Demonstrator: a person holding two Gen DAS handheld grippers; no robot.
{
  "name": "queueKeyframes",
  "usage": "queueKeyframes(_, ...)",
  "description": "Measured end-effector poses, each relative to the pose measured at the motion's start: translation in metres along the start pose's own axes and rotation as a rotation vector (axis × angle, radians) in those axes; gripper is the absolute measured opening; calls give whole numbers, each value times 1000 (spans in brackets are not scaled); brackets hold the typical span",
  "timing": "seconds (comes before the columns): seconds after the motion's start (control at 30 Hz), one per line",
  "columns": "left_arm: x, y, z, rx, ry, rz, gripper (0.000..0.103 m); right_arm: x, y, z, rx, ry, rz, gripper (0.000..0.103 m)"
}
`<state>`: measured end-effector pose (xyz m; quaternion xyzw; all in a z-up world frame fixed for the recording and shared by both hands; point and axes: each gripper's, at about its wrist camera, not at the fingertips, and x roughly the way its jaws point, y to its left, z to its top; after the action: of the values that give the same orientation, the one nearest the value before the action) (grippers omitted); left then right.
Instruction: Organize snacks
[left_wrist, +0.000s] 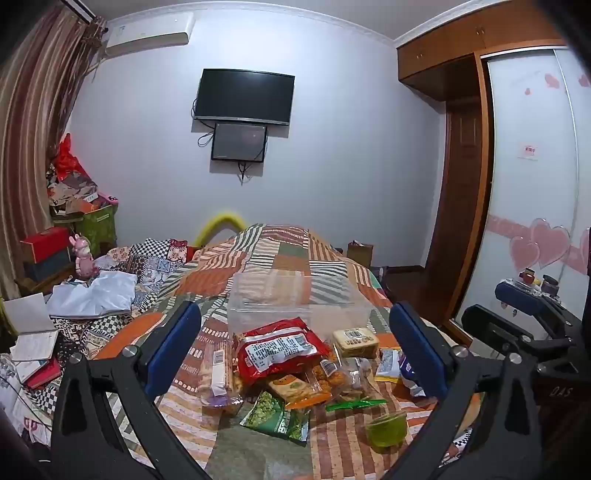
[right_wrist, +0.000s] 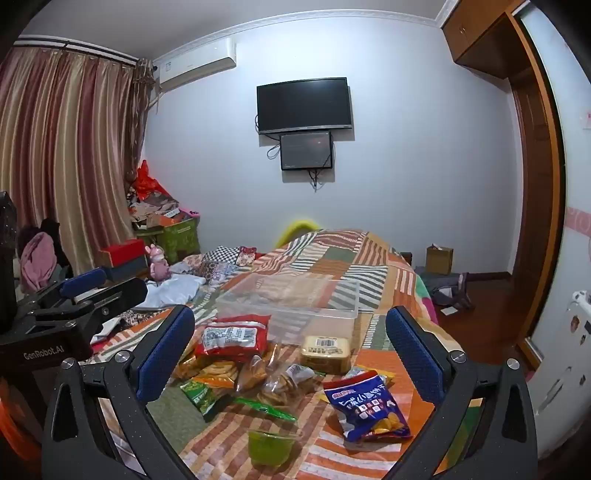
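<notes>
Both pairs of jaws are seen spread fully apart with nothing between the blue pads. In the left wrist view, the left gripper (left_wrist: 295, 354) frames the snack pile at the lower centre of the frame: the red snack packet (left_wrist: 275, 345) lies directly ahead between the pads, long axis running left to right, with the green pea packet (left_wrist: 277, 415) below it and the green jelly cup (left_wrist: 386, 428) at lower right.

In the right wrist view, the right gripper (right_wrist: 290, 354) frames the blue chip bag (right_wrist: 365, 410) at lower right, just inside the right pad; that bag is judged nearer the right hand. Beyond the pile, at frame centre, the empty clear plastic bin (right_wrist: 291, 299) stands on the patchwork bed (right_wrist: 332, 254).
</notes>
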<state>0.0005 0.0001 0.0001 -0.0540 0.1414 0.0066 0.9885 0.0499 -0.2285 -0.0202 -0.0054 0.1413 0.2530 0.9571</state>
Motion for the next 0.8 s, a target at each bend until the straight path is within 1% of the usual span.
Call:
queueKeyframes(0.43, 3, 1, -2, 11, -13, -3, 103, -2, 4, 0, -4, -4, -1, 103)
queueKeyframes(0.8, -3, -2, -3, 11, -22, -11, 103, -3, 4, 4, -3, -15, 0, 103)
